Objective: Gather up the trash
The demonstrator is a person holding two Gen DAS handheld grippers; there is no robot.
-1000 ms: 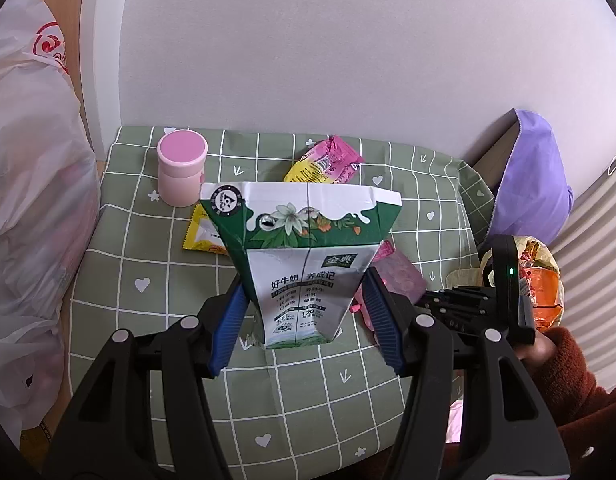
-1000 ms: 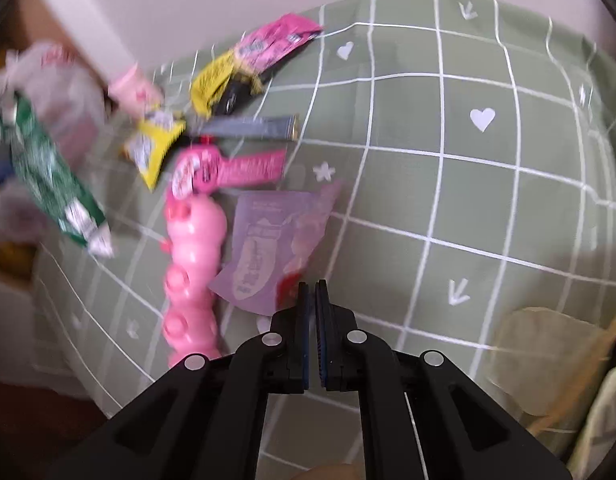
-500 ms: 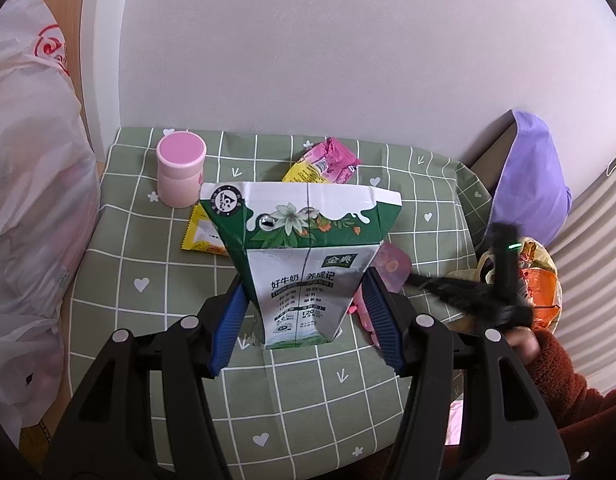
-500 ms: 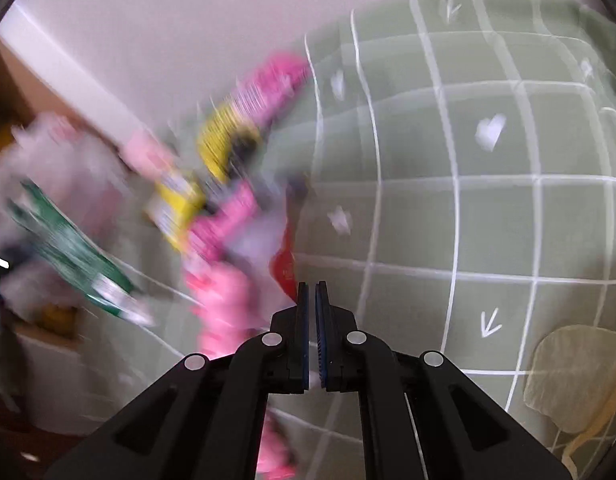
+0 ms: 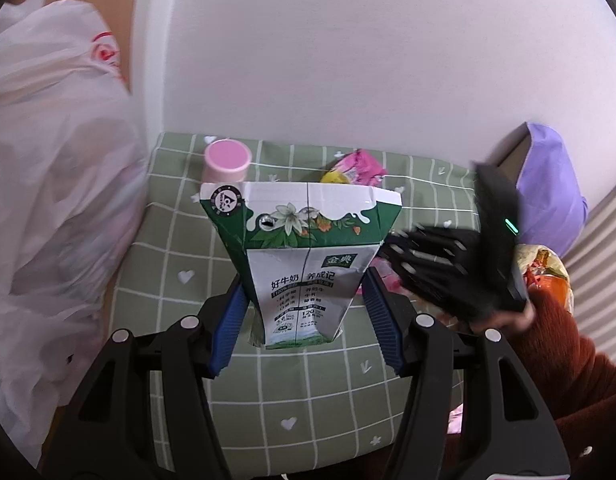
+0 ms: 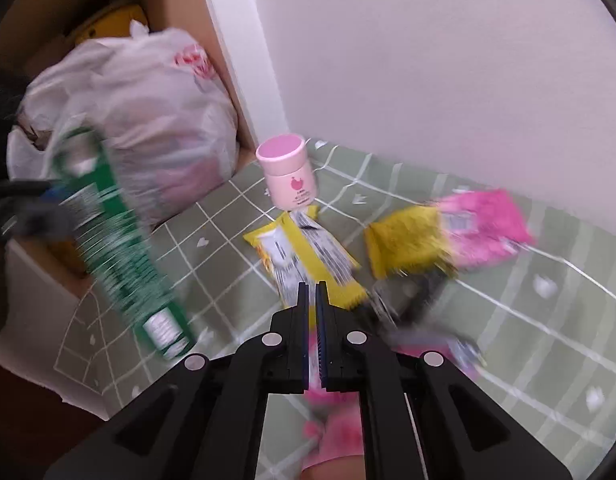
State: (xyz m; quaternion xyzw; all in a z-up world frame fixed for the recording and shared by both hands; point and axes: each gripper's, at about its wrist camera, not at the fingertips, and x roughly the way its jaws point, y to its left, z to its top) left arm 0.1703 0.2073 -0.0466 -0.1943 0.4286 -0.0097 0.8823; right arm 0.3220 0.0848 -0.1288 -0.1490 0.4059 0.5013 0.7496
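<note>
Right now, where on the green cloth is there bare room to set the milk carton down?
Bare cloth lies left of the milk carton, toward the white plastic bag, below the pink jar. The near strip between the left tongs is clear too. The far middle is crowded: yellow wrapper, pink-and-yellow wrapper.

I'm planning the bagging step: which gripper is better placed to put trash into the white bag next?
Left gripper: it holds the carton beside the bag; the right gripper is shut, empty.
</note>
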